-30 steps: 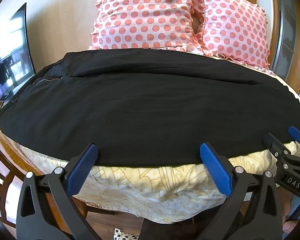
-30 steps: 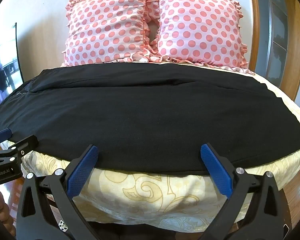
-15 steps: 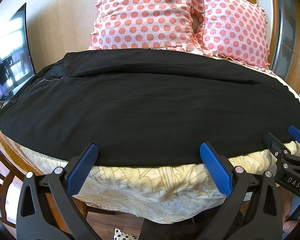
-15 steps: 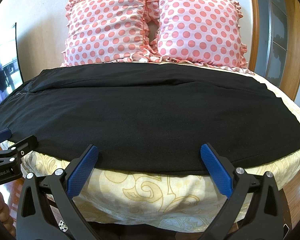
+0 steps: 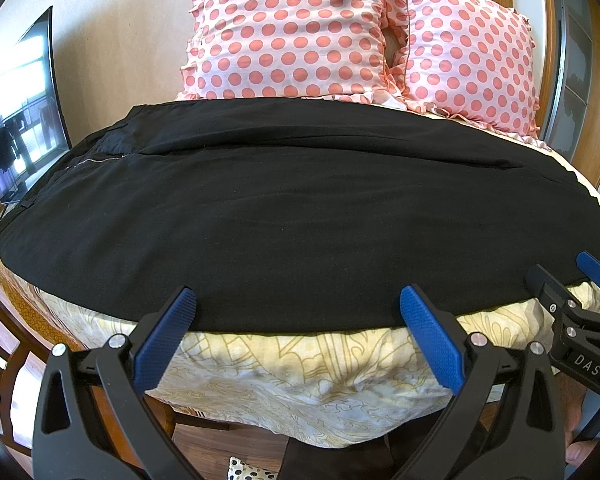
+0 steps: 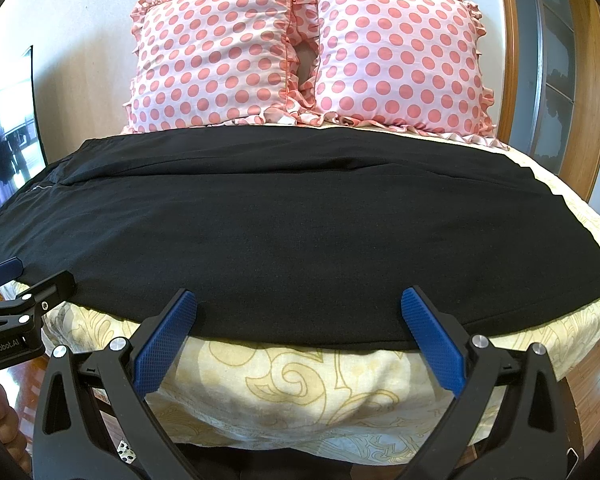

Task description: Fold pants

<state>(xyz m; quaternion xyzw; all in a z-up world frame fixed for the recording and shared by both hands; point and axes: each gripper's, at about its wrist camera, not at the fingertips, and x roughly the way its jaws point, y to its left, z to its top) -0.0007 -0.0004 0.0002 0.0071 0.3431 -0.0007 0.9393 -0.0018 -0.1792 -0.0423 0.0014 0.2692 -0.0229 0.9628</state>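
Black pants (image 5: 300, 208) lie flat across the bed, waistband with zipper at the left, leg ends at the right; they also fill the right wrist view (image 6: 292, 232). My left gripper (image 5: 300, 312) is open and empty, its blue pads just short of the pants' near edge. My right gripper (image 6: 300, 312) is open and empty at the same edge further right. The right gripper also shows at the right edge of the left wrist view (image 5: 580, 312). The left gripper shows at the left edge of the right wrist view (image 6: 16, 300).
The bed has a yellow patterned sheet (image 5: 300, 376) hanging over its near edge. Two pink polka-dot pillows (image 6: 300, 48) stand against the wall behind the pants. A TV screen (image 5: 16, 112) stands at the left. A wooden frame (image 6: 580, 100) is at the right.
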